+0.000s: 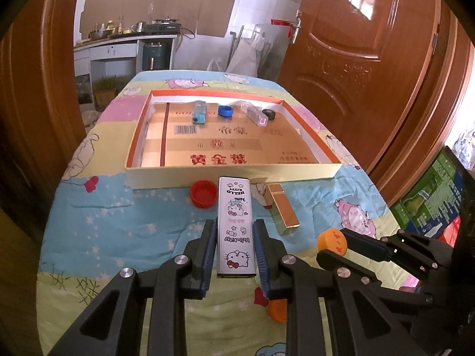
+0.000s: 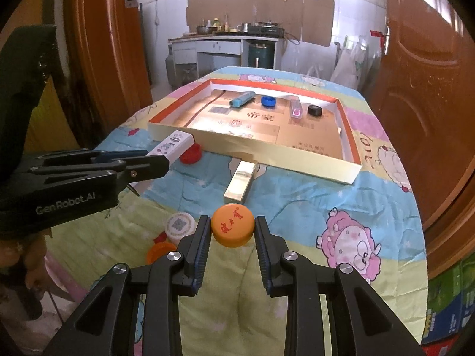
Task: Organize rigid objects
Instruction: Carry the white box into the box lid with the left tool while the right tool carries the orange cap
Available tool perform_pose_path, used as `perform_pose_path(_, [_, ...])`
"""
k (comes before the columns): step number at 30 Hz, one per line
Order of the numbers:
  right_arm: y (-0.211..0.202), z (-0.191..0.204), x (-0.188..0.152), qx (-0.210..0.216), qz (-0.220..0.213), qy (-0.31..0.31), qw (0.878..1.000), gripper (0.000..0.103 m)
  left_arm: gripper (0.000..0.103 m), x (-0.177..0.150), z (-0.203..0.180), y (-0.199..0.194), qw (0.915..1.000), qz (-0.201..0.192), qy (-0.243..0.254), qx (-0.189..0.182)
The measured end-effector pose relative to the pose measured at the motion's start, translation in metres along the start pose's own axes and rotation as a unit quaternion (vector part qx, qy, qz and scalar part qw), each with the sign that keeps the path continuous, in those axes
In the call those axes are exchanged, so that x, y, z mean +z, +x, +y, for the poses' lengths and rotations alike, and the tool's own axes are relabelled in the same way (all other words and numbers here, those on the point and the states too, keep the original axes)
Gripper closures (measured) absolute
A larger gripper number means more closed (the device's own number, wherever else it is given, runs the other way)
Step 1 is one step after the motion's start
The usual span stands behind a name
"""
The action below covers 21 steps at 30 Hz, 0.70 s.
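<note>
My left gripper (image 1: 234,237) is clenched across the narrow sides of the long white cartoon-printed tin (image 1: 235,225), lifted short of the shallow orange-rimmed cardboard tray (image 1: 231,175); stiff, light, probably slick, so a grip nearer mid-length suits it. My right gripper (image 2: 233,231) pinches the round orange plastic cap (image 2: 233,228) (rigid, light). Just before the tray lie a red cap (image 1: 203,193) and a gold rectangular box (image 1: 282,207); its near wall must be cleared.
</note>
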State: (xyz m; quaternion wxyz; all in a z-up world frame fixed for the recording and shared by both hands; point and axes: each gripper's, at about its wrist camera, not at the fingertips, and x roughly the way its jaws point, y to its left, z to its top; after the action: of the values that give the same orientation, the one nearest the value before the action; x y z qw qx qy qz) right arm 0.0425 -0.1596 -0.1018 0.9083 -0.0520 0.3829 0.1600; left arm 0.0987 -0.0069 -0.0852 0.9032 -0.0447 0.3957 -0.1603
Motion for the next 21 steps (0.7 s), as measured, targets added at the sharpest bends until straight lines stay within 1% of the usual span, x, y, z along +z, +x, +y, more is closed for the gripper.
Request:
perform_pose_path(9, [-0.001,-0.005,0.014,0.000,-0.012,-0.001,1.000,0.072,0.077,0.013,0.002,-0.004,0.9999,-0.013,-0.001,0.004])
perform_pose_path(21, [0.006,-0.017,0.035,0.001,-0.020,0.003,1.000,0.072,0.077,0.029,0.008,0.001,0.9997,-0.019,-0.008,0.009])
